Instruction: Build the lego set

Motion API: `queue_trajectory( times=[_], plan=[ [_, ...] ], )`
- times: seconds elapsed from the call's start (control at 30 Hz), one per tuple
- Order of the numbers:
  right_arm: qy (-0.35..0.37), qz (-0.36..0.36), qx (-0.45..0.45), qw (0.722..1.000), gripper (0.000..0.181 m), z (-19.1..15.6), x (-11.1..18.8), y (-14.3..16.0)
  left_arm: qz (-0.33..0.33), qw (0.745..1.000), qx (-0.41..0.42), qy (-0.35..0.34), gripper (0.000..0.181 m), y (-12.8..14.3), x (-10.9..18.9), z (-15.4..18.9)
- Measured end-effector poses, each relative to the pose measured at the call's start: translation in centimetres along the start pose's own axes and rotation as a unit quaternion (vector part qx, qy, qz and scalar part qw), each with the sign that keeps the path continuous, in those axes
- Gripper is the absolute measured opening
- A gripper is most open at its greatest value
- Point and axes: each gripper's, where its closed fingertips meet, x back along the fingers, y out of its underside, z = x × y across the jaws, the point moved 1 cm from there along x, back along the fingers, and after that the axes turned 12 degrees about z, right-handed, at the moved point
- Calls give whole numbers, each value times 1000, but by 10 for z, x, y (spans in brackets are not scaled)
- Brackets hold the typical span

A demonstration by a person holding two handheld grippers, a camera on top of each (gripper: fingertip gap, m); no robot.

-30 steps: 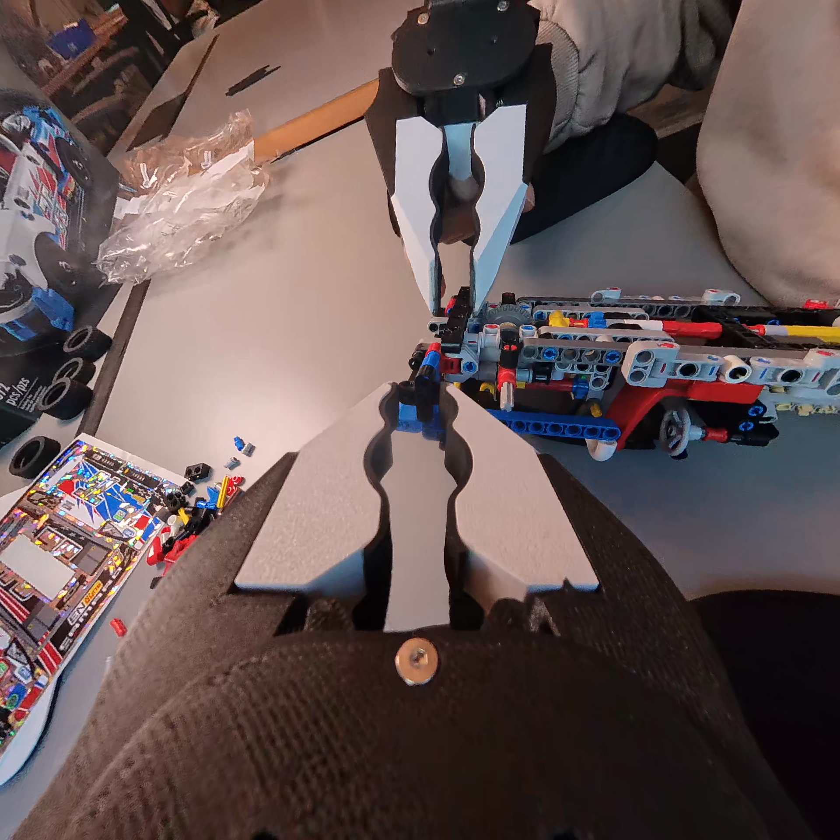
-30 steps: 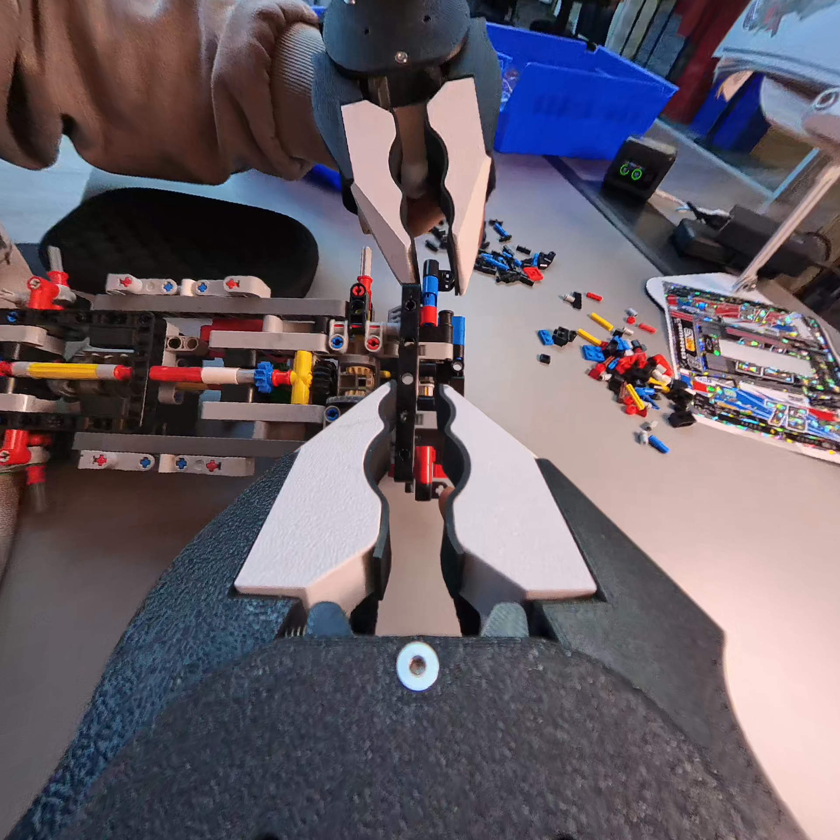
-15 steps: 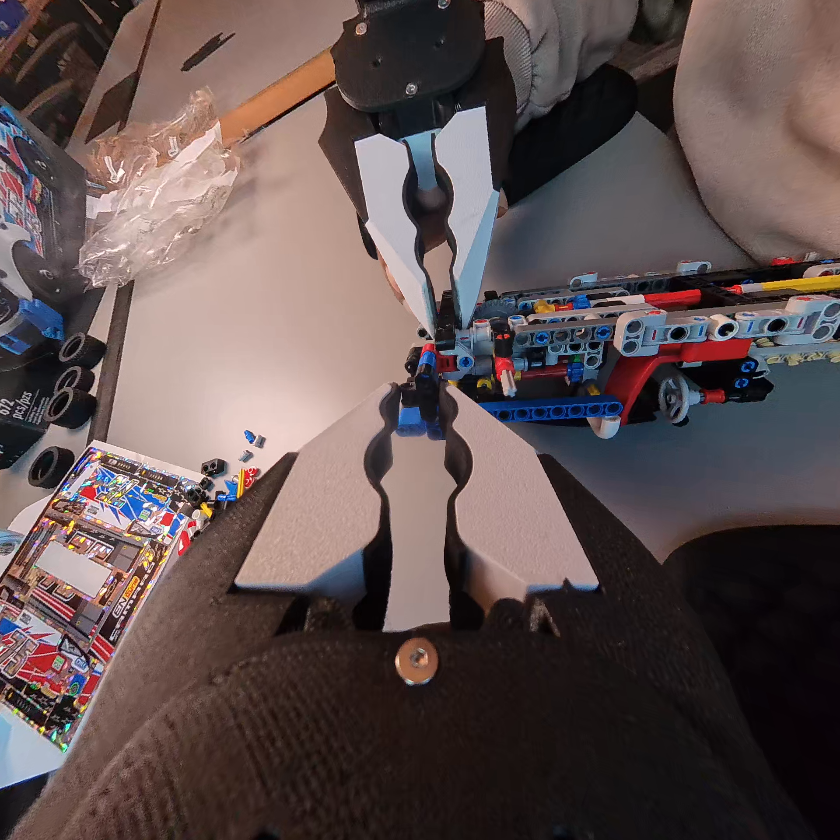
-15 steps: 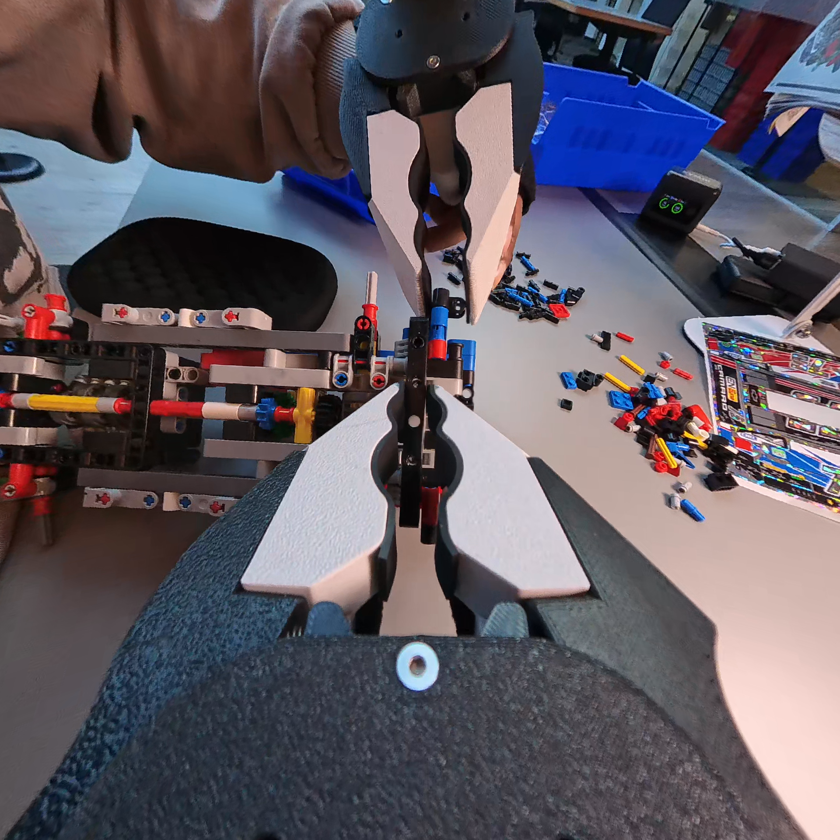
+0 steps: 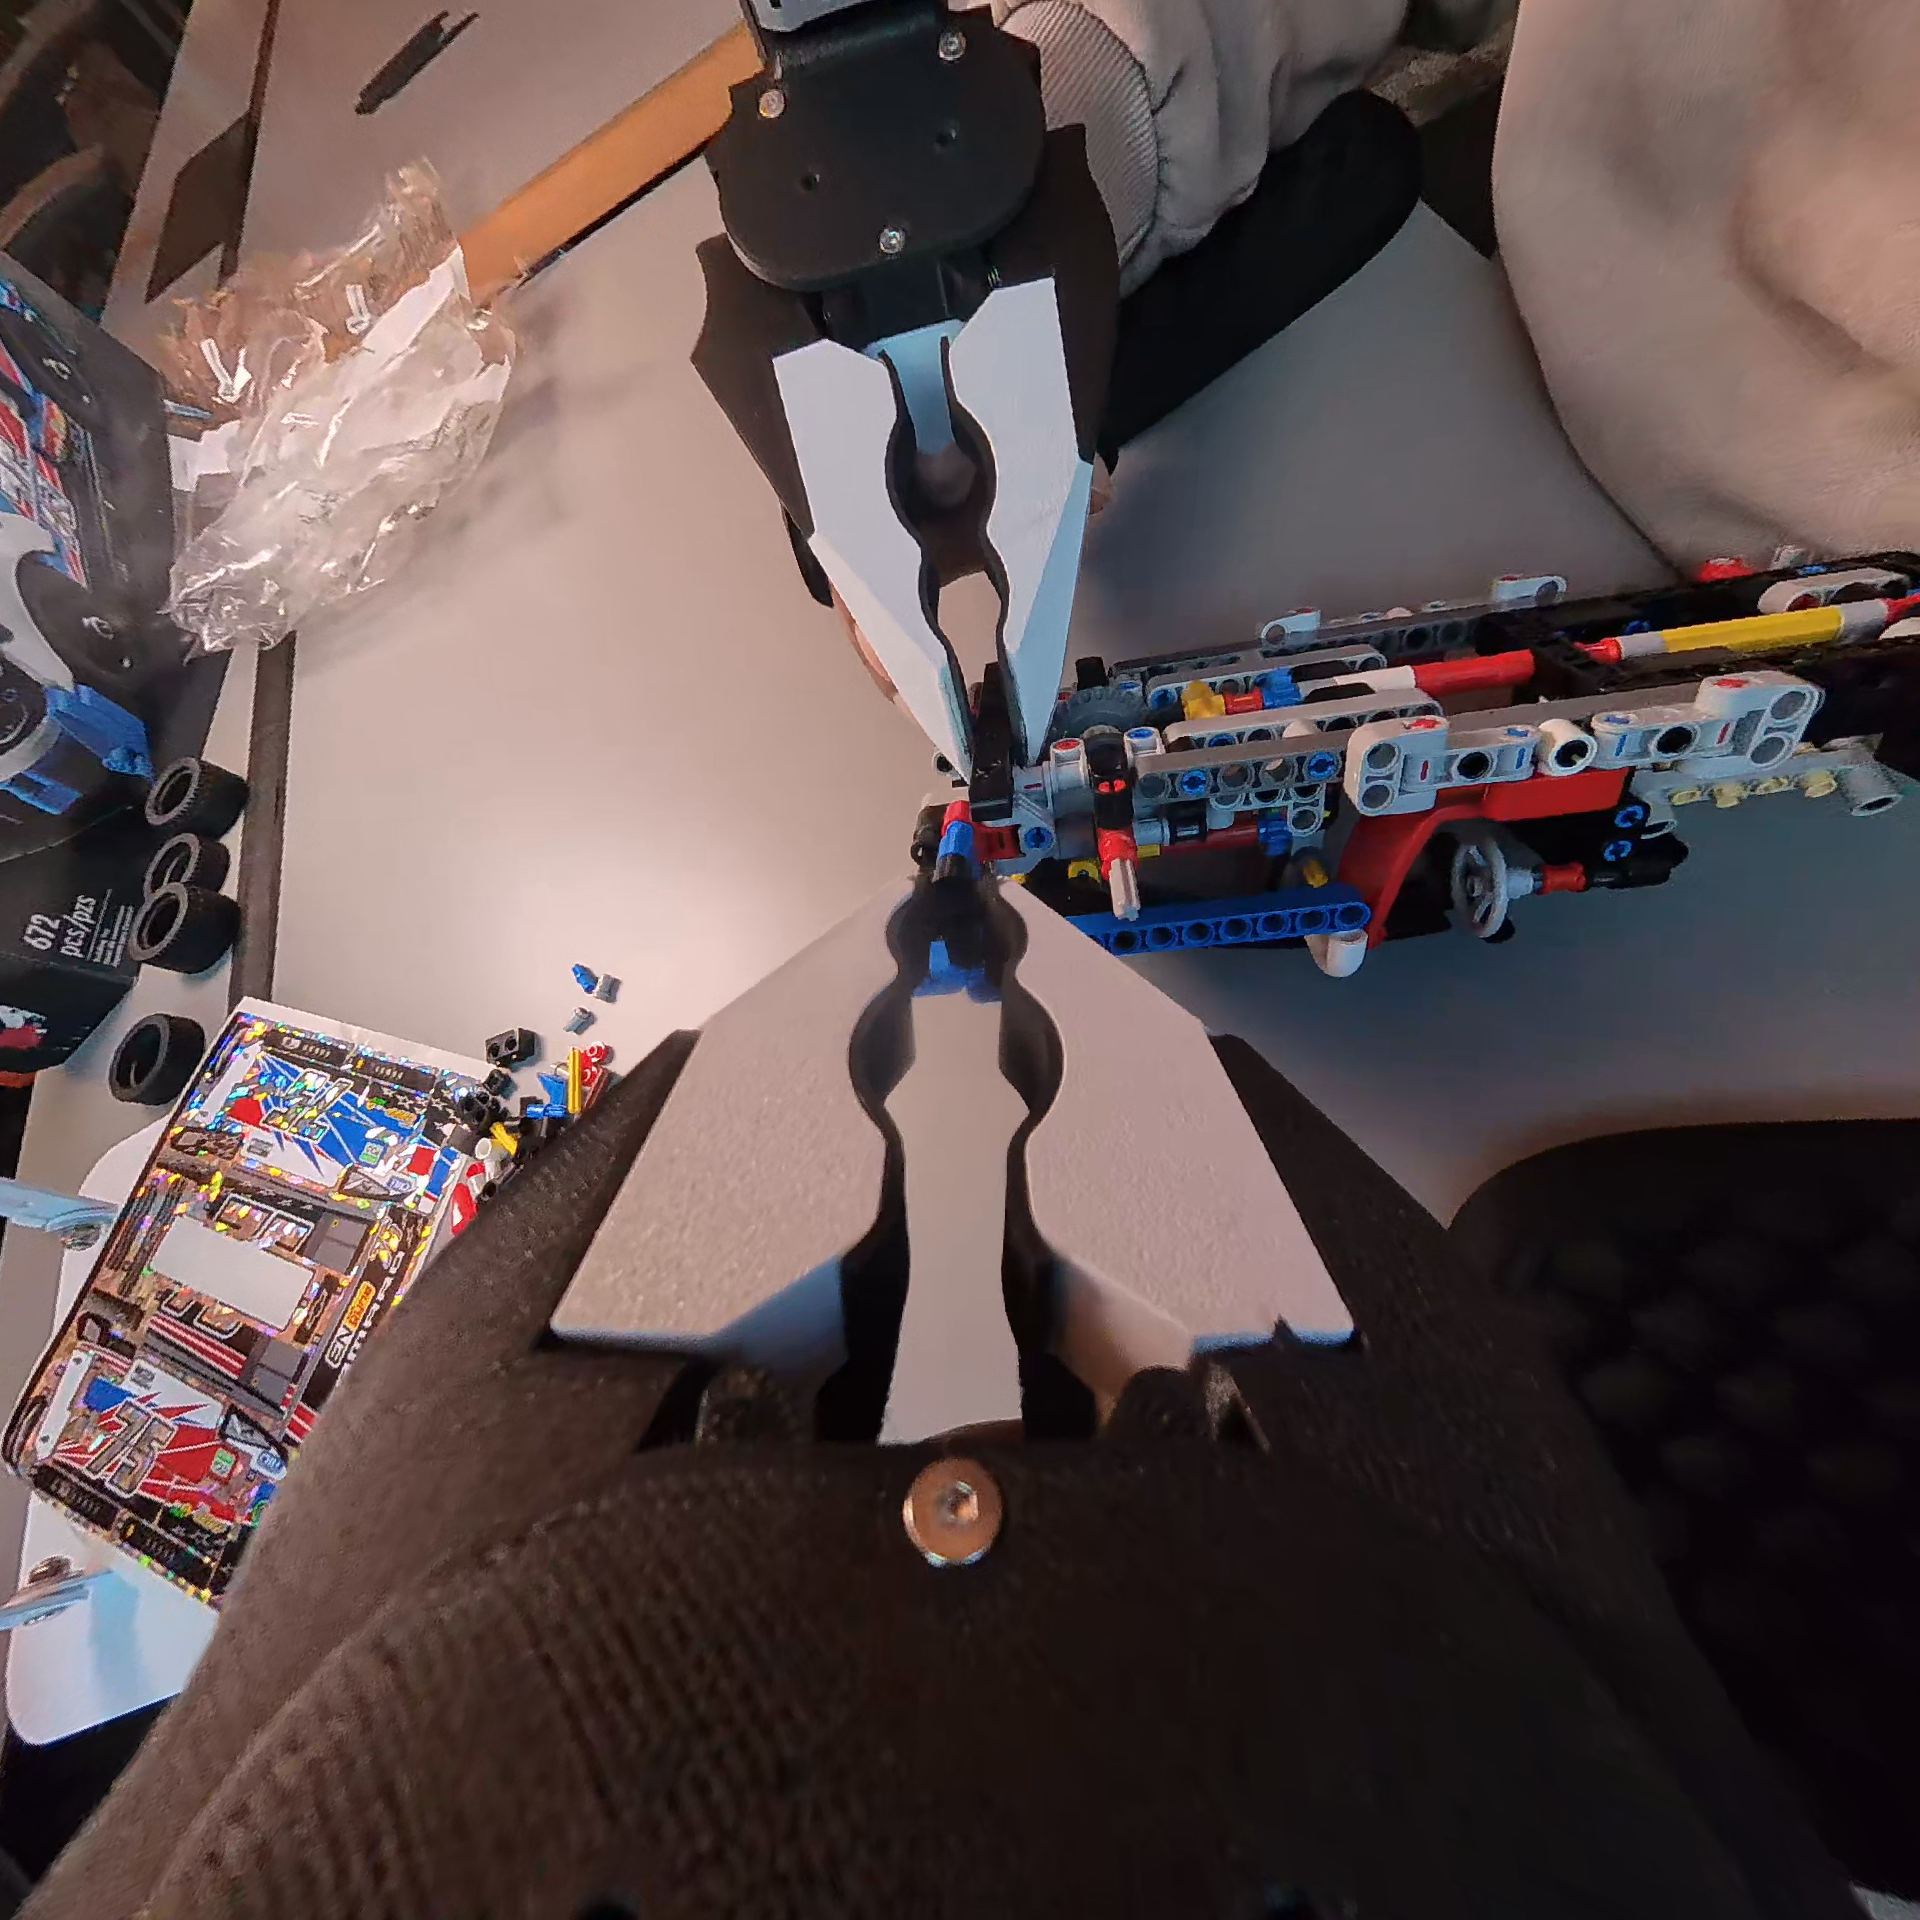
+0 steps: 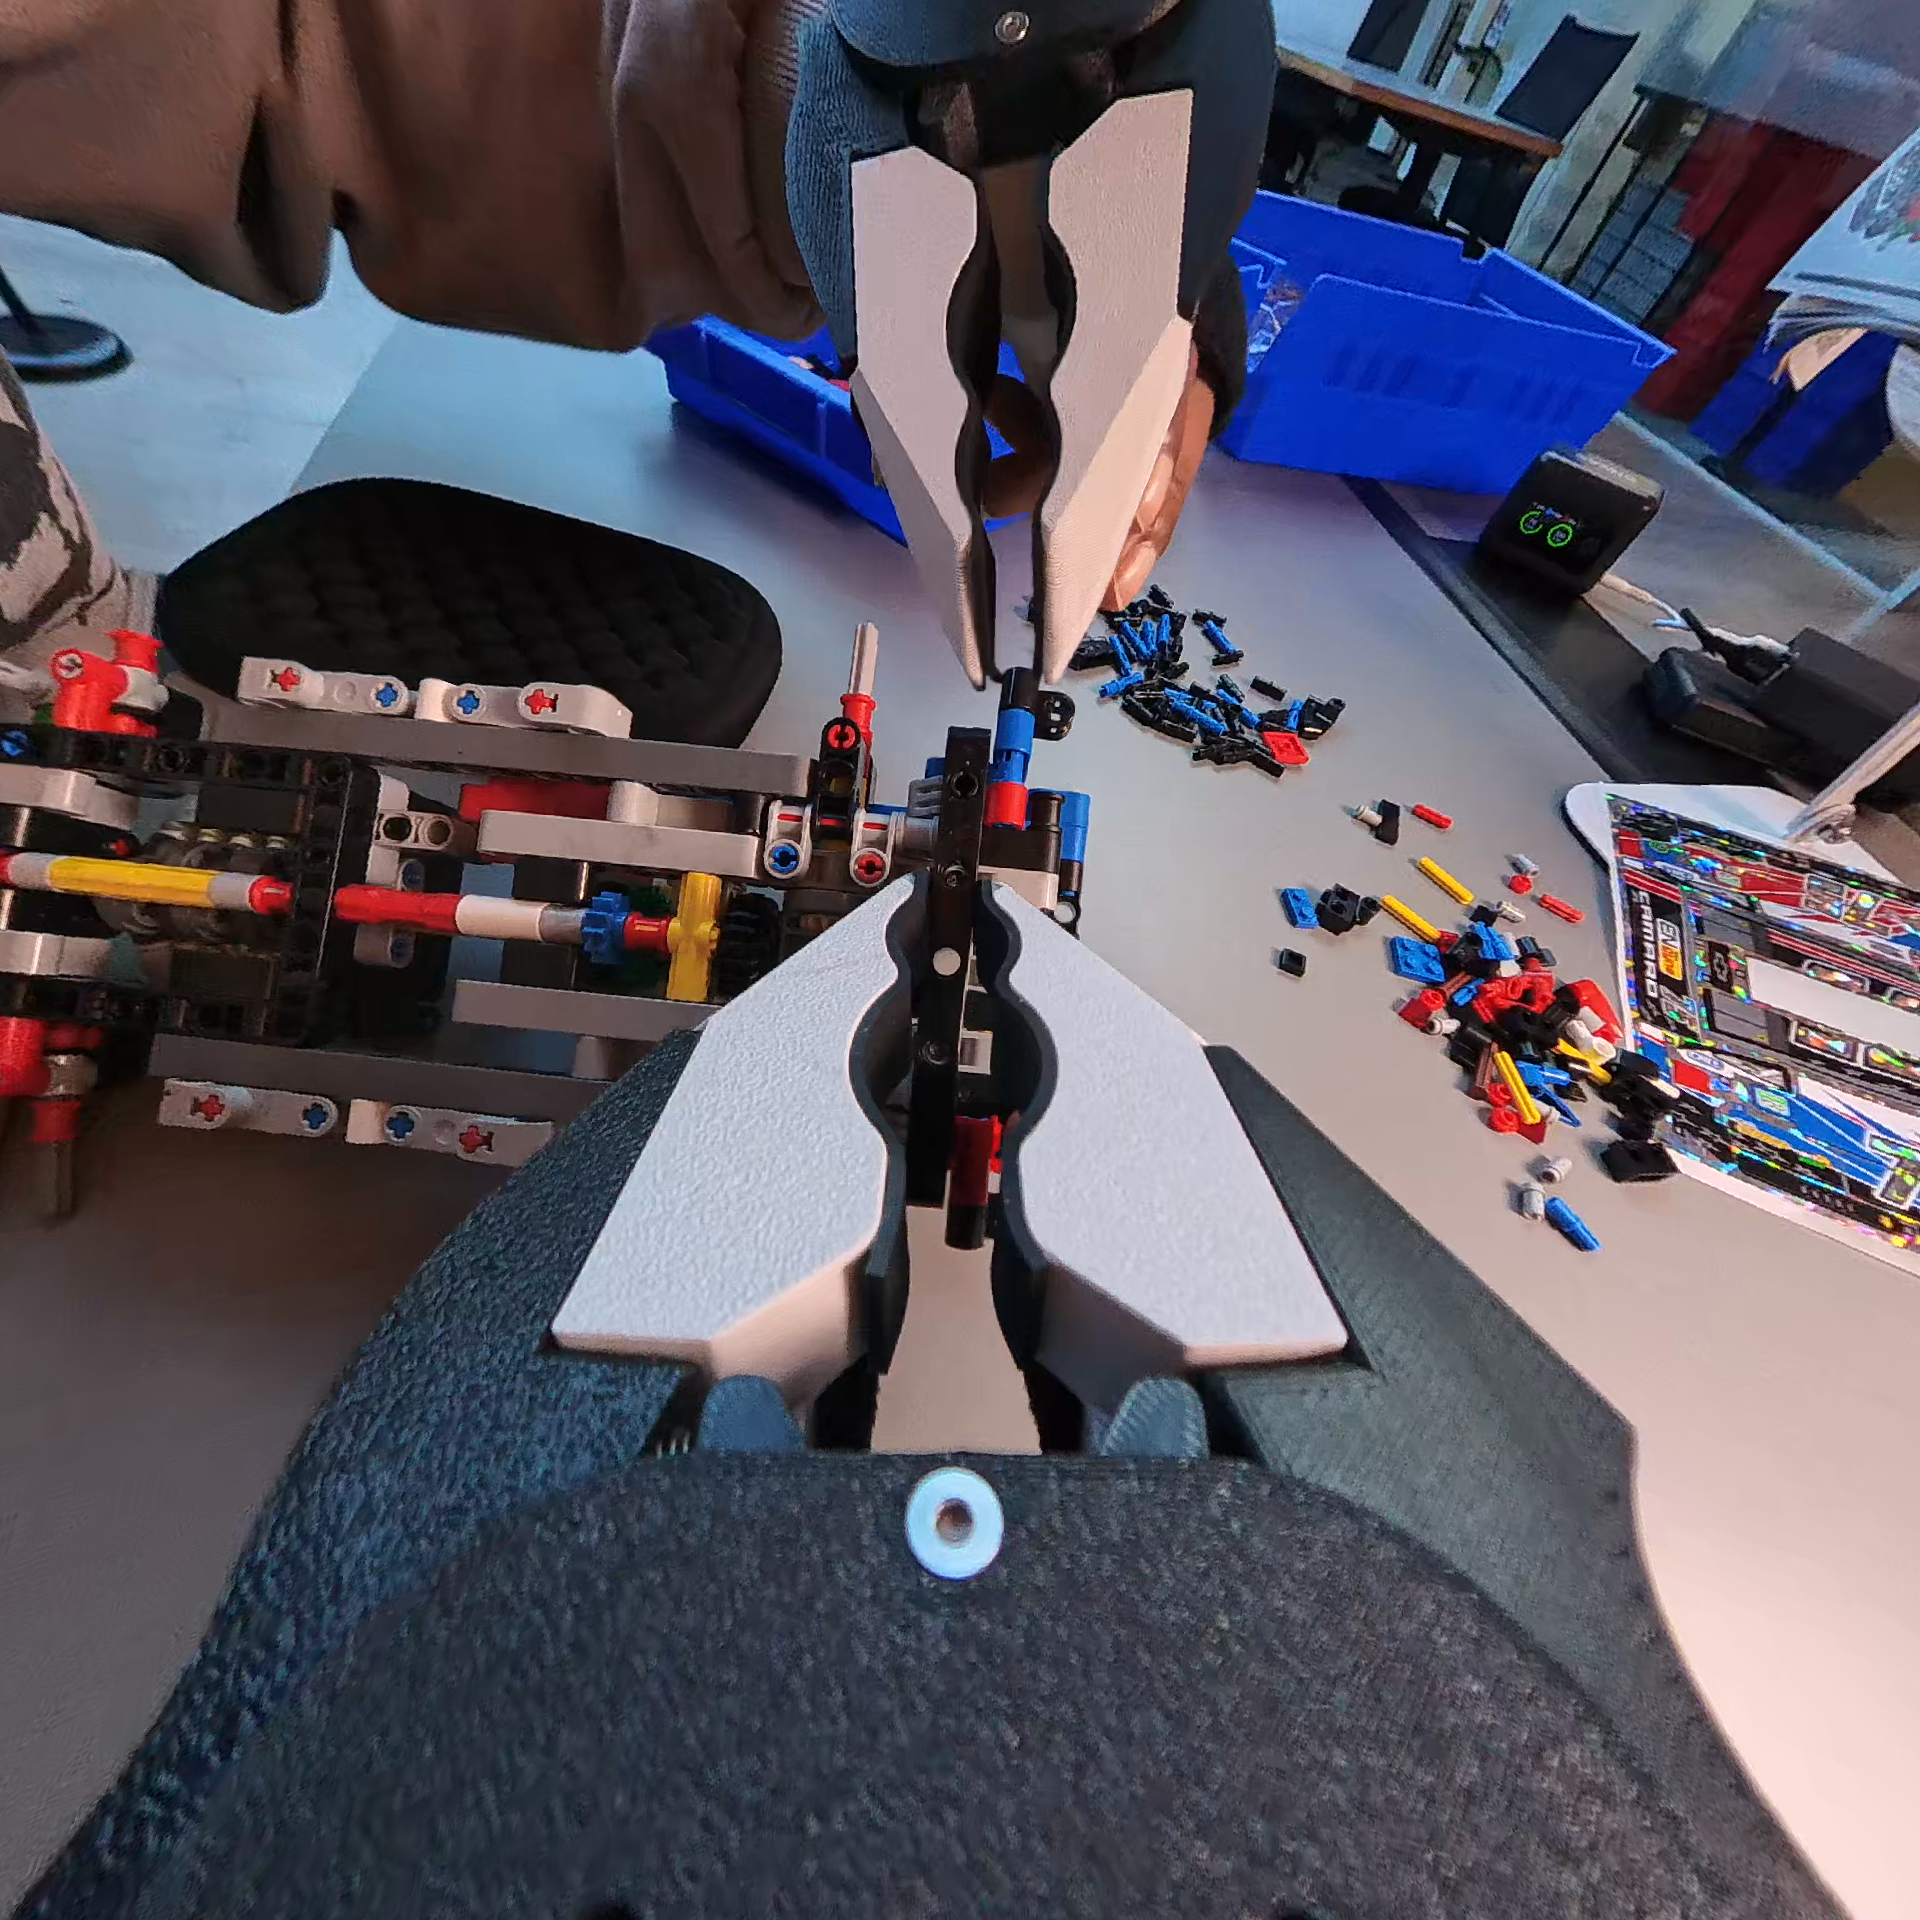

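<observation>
The Lego chassis [image 5: 1403, 769] lies on the grey table, long and grey with red, blue and yellow parts; it also shows in the right wrist view [image 6: 520, 831]. My left gripper [image 5: 951, 894] is shut on a small black and blue connector piece [image 5: 951, 961] at the chassis's end. From the right wrist view, the left gripper [image 6: 1013, 681] comes down from above onto that piece [image 6: 1013, 722]. My right gripper [image 6: 951, 883] is shut on a black beam [image 6: 945, 997] standing across the same end. In the left wrist view, the right gripper [image 5: 987, 748] pinches the beam from the far side.
A foil sticker sheet [image 6: 1766, 987] and a pile of loose small parts [image 6: 1507, 1008] lie right of the chassis, with a second pile [image 6: 1205, 686] behind. Blue bins [image 6: 1434, 353], a black pad [image 6: 468, 603], a crumpled plastic bag [image 5: 332, 416] and tyres [image 5: 187, 862] surround the work area. My hands' fingertips stand some 4 cm from each other.
Both grippers stay shut on the chassis's end and have drawn closer together. The black beam sits deeper between my right fingers. The chassis's far end has tilted up in the left view.
</observation>
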Motion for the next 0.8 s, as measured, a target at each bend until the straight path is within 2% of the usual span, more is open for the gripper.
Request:
queue_trajectory(
  times=[0.1,0.27,0.4,0.5,0.67,0.8],
  plan=[
    [-5,11,5,1000,6,-1,0,-1,-12,1000,9,10,21,-2,0,-3],
    [-5,19,9,1000,6,-2,-3,-2,-37,998,5,44,6,4,-9,3],
    [4,17,-10,1000,6,0,-2,-1,-40,998,22,41,5,5,-11,1],
    [12,45,-38,998,10,2,-3,-11,-43,998,27,34,5,6,-12,1],
    [12,10,-64,998,9,2,-10,-10,-51,998,33,19,5,9,-12,1],
    [-6,-15,-128,992,6,-1,-13,-7,-46,998,42,15,5,13,-14,4]
  ],
)
